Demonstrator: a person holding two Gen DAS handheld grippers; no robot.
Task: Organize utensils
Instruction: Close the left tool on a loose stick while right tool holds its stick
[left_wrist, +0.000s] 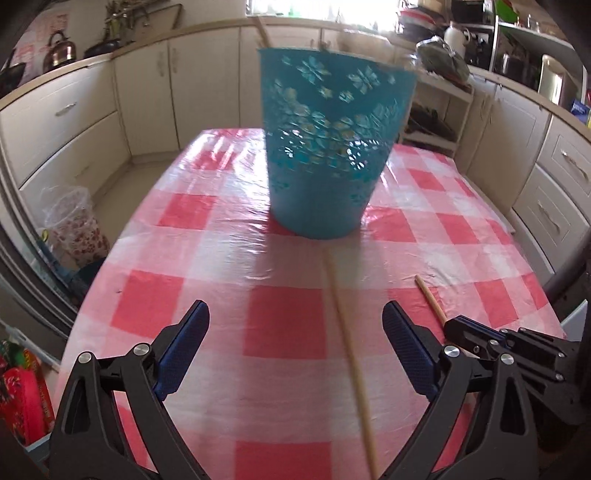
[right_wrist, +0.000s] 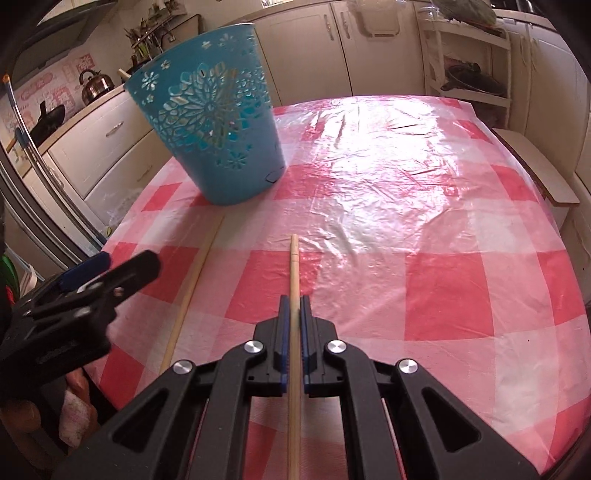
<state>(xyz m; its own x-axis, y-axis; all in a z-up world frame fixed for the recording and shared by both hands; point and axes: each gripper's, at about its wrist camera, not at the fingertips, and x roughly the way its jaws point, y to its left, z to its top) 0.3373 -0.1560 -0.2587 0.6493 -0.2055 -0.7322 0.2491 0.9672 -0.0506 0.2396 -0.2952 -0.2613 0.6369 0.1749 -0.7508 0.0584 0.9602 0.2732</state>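
Note:
A teal perforated basket stands upright on the red-and-white checked table; it also shows in the right wrist view. A long wooden chopstick lies on the cloth between the fingers of my open left gripper, pointing toward the basket. It also shows in the right wrist view. My right gripper is shut on a second wooden chopstick, whose tip sticks out ahead. That gripper and chopstick show at the right of the left wrist view. The left gripper shows at the left of the right wrist view.
Cream kitchen cabinets run round the room with a kettle on the counter. A plastic-wrapped bin stands on the floor left of the table. An open shelf unit stands beyond the table's far edge.

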